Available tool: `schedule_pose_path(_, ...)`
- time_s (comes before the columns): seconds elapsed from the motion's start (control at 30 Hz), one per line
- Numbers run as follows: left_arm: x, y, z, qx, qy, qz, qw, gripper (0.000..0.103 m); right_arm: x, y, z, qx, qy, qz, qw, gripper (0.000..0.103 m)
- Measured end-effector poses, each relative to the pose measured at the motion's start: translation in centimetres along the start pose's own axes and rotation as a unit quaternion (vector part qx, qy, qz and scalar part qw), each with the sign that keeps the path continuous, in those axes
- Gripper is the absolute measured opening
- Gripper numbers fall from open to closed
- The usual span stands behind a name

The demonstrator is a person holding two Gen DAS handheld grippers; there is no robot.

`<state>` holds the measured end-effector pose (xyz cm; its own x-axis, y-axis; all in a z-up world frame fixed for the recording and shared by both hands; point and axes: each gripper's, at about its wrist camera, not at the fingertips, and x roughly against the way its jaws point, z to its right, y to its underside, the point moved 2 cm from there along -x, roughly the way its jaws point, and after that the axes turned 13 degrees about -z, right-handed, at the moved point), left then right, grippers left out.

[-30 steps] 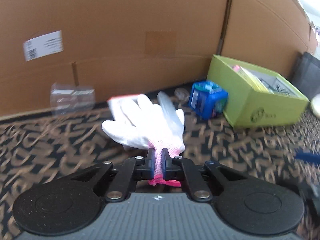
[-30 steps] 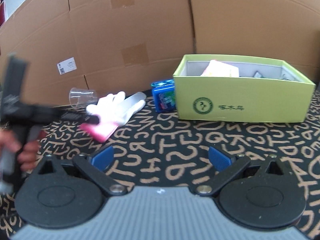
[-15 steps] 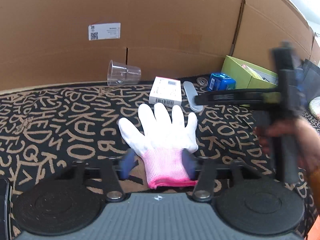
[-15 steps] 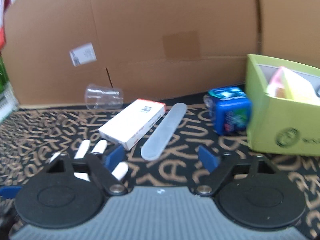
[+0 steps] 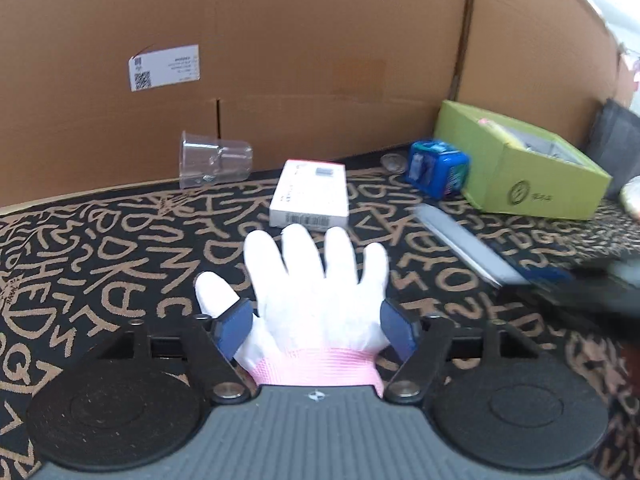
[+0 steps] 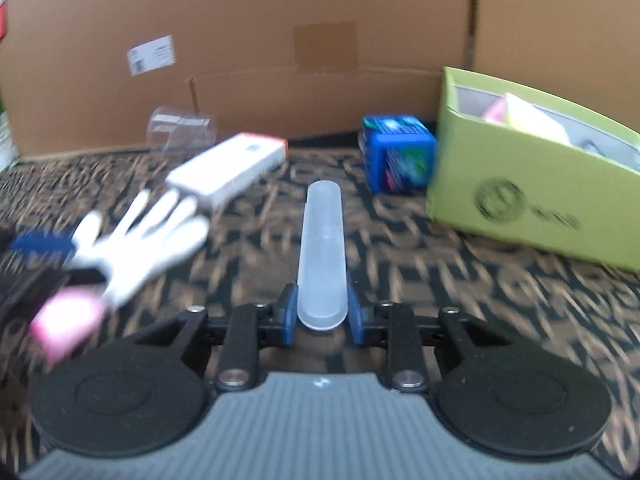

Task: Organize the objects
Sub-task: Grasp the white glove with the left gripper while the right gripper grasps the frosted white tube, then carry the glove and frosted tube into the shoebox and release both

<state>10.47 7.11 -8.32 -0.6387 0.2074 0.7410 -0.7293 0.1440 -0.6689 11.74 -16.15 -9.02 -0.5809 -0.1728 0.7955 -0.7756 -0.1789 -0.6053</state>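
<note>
A white glove (image 5: 316,276) with a pink cuff lies flat on the letter-patterned cloth (image 5: 100,272). My left gripper (image 5: 318,328) straddles its wrist, and the jaws are opening, with the blue pads beside the glove's edges. A frosted, translucent long case (image 6: 322,248) points away from my right gripper (image 6: 322,314). The right jaws are closing and their pads sit against both sides of its near end. The left wrist view shows the case (image 5: 468,248) to the right of the glove, blurred.
A white carton with a red end (image 5: 310,194) lies just beyond the glove. A clear cup (image 5: 214,160) lies on its side by the cardboard wall (image 5: 320,40). A blue box (image 6: 398,154) stands next to a green box (image 6: 532,192) that holds several items.
My left gripper has let go of the glove's cuff and spread wide, and the glove now lies flat. My right gripper swung left from the green box and closed around the frosted case.
</note>
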Motion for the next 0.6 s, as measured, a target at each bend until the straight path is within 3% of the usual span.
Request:
schedule_pose_path(0.03, -0.4, -0.1, -0.1, 0.002, 0.001, -0.005, 1.0, 0.075, 1.0, 1.1, 0.1, 0.002, -0.003, -0.004, 1.0, 0.026)
schedule_pose_path(0.1, -1.0, -0.1, -0.2, 0.006, 0.014, -0.017, 0.9997, 0.06, 2.6, 2.6, 0.0, 0.007, -0.011, -0.01, 1.0, 0.027)
schedule_pose_path(0.13, -1.0, -0.1, 0.1, -0.005, -0.003, -0.012, 0.9999, 0.041, 3.0, 2.9, -0.2, 0.011, -0.013, -0.009, 1.0, 0.029)
schedule_pose_path(0.17, -0.8, 0.0, 0.4, -0.022, -0.011, -0.013, 0.9996, 0.021, 3.3, 3.1, -0.3, 0.012, -0.013, -0.007, 1.0, 0.039)
schedule_pose_path(0.2, -0.4, 0.1, 0.5, -0.023, 0.009, -0.019, 0.9995, 0.015, 3.6, 3.1, -0.3, 0.014, -0.014, -0.003, 1.0, 0.052)
schedule_pose_path(0.23, -0.1, 0.3, 0.5, -0.015, 0.032, -0.028, 0.999, 0.014, 3.8, 3.0, -0.3, 0.015, -0.013, 0.005, 1.0, 0.055)
schedule_pose_path(0.27, 0.3, 0.7, 0.6, -0.011, 0.042, -0.034, 0.9985, 0.014, 3.8, 2.7, -0.4, 0.015, -0.011, 0.011, 1.0, 0.055)
schedule_pose_path(0.33, 0.9, 1.4, 0.9, -0.014, 0.024, -0.032, 0.9991, 0.015, 3.4, 2.0, -0.5, 0.017, -0.008, 0.016, 1.0, 0.055)
schedule_pose_path(0.4, 1.1, 1.8, 1.0, -0.013, 0.011, -0.03, 0.9994, 0.027, 3.0, 1.6, -0.7, 0.017, -0.016, 0.017, 1.0, 0.055)
schedule_pose_path(0.47, 0.8, 1.7, 1.2, -0.017, 0.013, -0.033, 0.9992, 0.051, 2.3, 1.2, -0.9, 0.021, -0.022, 0.015, 0.999, 0.055)
schedule_pose_path(0.53, 0.5, 1.4, 1.6, -0.018, 0.01, -0.035, 0.9992, 0.067, 1.5, 0.9, -1.1, 0.023, -0.02, 0.011, 0.999, 0.055)
schedule_pose_path(0.6, 0.0, 1.2, 2.3, -0.032, 0.004, -0.034, 0.9989, 0.066, 0.8, 0.8, -1.1, 0.014, -0.023, 0.006, 1.0, 0.044)
